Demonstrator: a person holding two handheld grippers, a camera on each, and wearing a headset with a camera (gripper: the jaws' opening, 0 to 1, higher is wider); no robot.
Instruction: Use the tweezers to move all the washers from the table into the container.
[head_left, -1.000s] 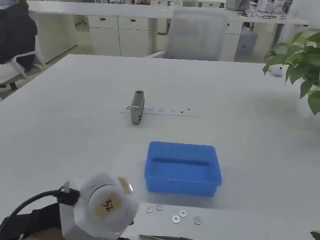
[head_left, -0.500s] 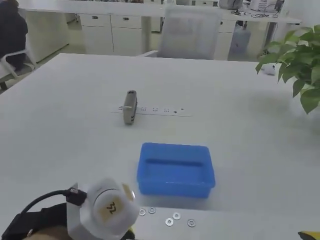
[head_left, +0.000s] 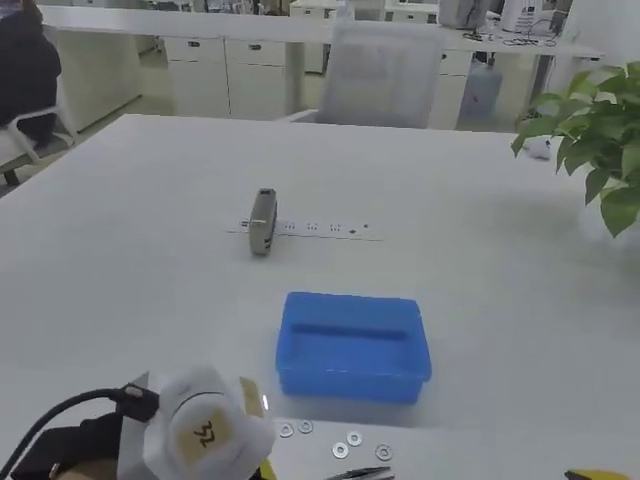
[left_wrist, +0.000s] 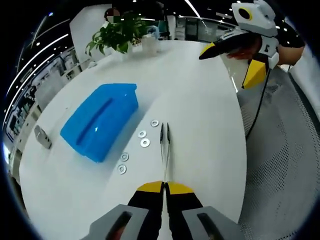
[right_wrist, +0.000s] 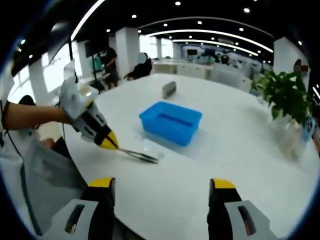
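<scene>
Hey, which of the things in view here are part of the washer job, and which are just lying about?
For the job:
- tweezers, held in the left gripper
- five washers on the table
- blue container

Lying about:
- grey block
- plant
- office chair

Five silver washers (left_wrist: 145, 143) lie beside the blue container (left_wrist: 100, 120), tweezers (left_wrist: 165, 150) alongside.

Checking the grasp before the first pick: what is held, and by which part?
The left gripper holds the tweezers by their back end, tips free. The right gripper is open and empty.
</scene>
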